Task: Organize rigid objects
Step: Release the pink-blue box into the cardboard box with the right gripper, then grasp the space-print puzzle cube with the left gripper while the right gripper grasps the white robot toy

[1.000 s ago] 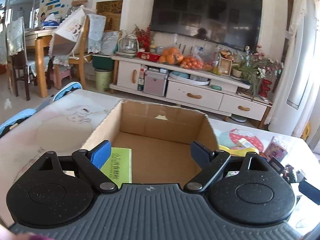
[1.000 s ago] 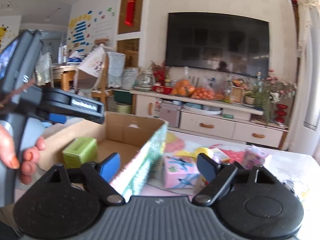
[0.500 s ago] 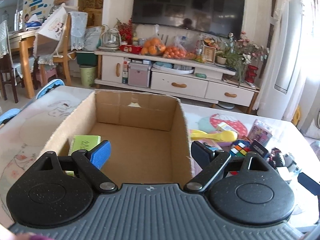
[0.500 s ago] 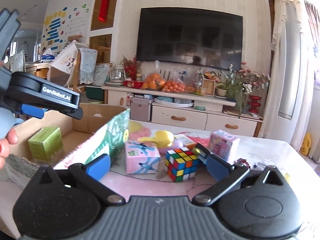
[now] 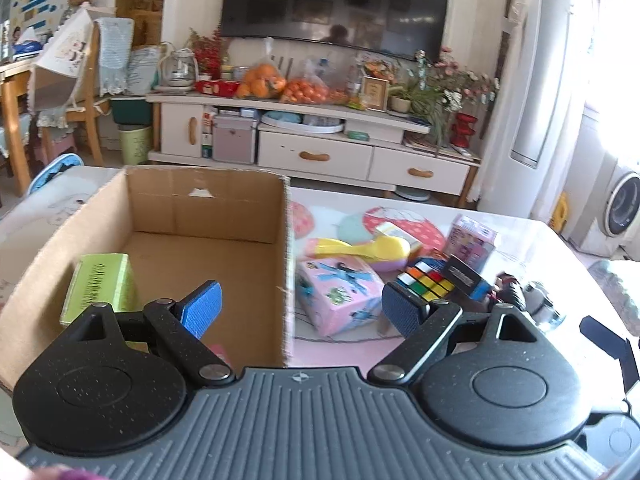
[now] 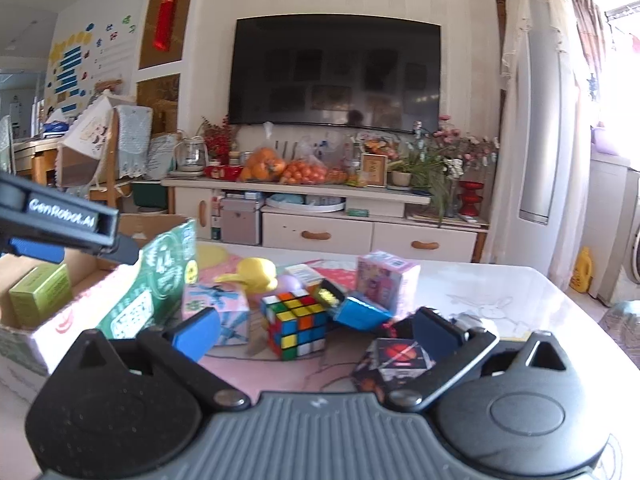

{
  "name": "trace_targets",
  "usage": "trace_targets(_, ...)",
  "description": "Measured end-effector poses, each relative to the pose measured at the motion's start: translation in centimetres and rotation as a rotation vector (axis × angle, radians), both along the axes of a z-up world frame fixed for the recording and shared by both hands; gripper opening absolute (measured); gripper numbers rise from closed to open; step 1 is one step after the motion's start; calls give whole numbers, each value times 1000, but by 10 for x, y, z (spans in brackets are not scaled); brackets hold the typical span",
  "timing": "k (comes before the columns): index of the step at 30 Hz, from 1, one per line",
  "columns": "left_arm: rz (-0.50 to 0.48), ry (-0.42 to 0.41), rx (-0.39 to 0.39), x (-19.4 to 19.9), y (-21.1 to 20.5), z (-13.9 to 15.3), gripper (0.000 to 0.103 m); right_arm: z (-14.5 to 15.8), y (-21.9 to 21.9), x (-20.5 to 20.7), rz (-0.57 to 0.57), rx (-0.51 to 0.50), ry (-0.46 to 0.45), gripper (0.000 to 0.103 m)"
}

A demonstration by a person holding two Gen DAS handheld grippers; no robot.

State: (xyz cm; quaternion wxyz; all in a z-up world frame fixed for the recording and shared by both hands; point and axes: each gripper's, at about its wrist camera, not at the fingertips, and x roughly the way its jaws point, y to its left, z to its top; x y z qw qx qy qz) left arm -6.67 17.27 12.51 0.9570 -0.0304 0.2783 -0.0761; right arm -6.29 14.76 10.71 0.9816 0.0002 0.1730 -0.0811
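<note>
Right gripper [image 6: 316,326] has swung off the cardboard box [image 5: 286,264] toward the loose items since a second ago; its jaws have just been opening and now stand wide, nothing between them. Left gripper [image 5: 298,306] has panned right too, so the box's right wall now sits between its spread, empty jaws, not touching either pad as far as I can tell.

Outward from the right gripper: Rubik's cube [image 6: 296,326] dead ahead on the table [image 6: 500,292], resting on one face, so likely the next pick. A small blue box [image 6: 360,314] leans on it from the right, a dark printed box [image 6: 400,360] lies just inside the right finger, and a pink box [image 6: 218,312] sits by the left finger. Behind them: yellow scoop-like toy [image 6: 256,274] and a purple-pink carton [image 6: 386,280].

Green box [image 5: 100,286] is already in the cardboard box, against its left wall, leaving the floor free for more. Left gripper hovers at the box, probably to steady it; judgement only.

Risk: closing on the cube may knock the leaning blue box.
</note>
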Motion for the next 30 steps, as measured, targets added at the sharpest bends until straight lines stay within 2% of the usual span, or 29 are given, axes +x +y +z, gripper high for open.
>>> trace_targets(20, -199, 22, 85, -16, -50, -23, 103, -7, -73, -7, -152, 52, 1, 102)
trace_targets(30, -336, 27, 118, -24, -94, -43, 103, -19, -133, 1, -239, 126, 57, 102)
